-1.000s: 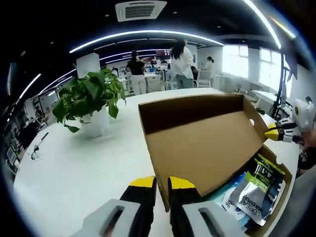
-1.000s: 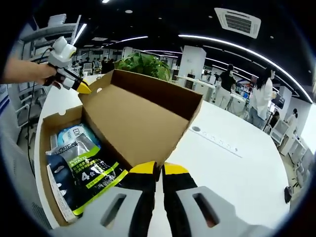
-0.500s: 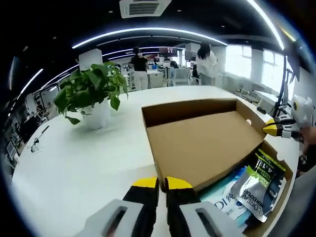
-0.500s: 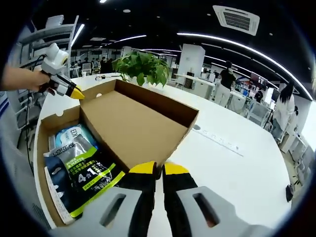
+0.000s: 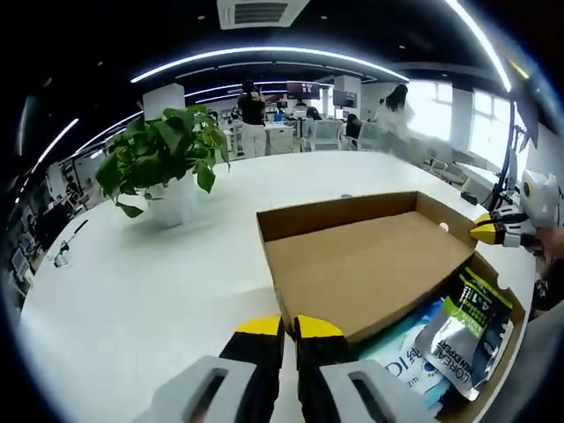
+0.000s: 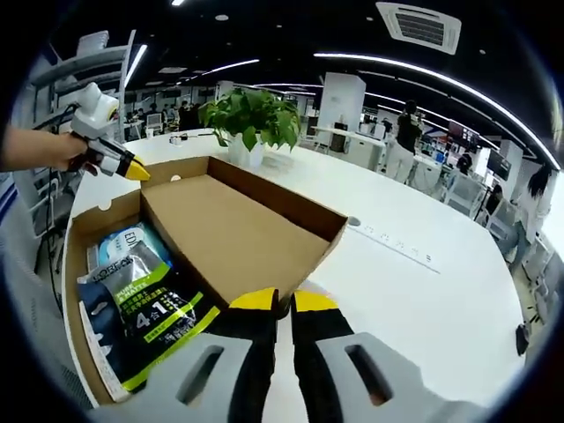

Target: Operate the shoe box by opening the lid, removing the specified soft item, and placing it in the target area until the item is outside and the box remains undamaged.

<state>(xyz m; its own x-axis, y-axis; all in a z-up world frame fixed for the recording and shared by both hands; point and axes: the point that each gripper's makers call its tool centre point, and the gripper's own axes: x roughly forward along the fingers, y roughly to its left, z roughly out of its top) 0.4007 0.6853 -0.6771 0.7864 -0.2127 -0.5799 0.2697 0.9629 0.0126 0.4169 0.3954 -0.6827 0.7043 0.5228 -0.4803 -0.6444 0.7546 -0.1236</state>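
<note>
- Far left on white surface (image 5: 132,282): potted plant (image 5: 163,163), well apart from the box, out of the lid's swing.
- Left tongs (image 5: 289,328) clenched on near-left corner of lid (image 5: 370,264), thin cardboard pinched between yellow tips. Probable reason: one grip per front corner, to keep the flap from twisting or tearing at the hinge.
- Lid swung up and back, lying at a low slant over the far half of shoe box (image 5: 515,308), brown inside face up. Judged: opening step nearly through, removal not yet begun.
- Task item inside the box, near-right part, uncovered: dark soft pouch (image 5: 463,339) with green label, lying on a light-blue pouch (image 5: 401,352). Which one is specified: cannot tell.
- Right tongs (image 5: 483,233) at the lid's far-right corner, tips touching the edge; clenched on that corner, as read from their own view.
- From left gripper view: plant and the open stretch of surface left of the box, a likely target area, though unmarked.
- From right gripper view: pouch print facing the camera, box's side wall with a small hole, a hand around the left tongs, a pale socket strip (image 6: 392,245) on the surface right of the box.
- Next, as judged: lid to rest fully back, then one set of tongs freed for the pouch.
</note>
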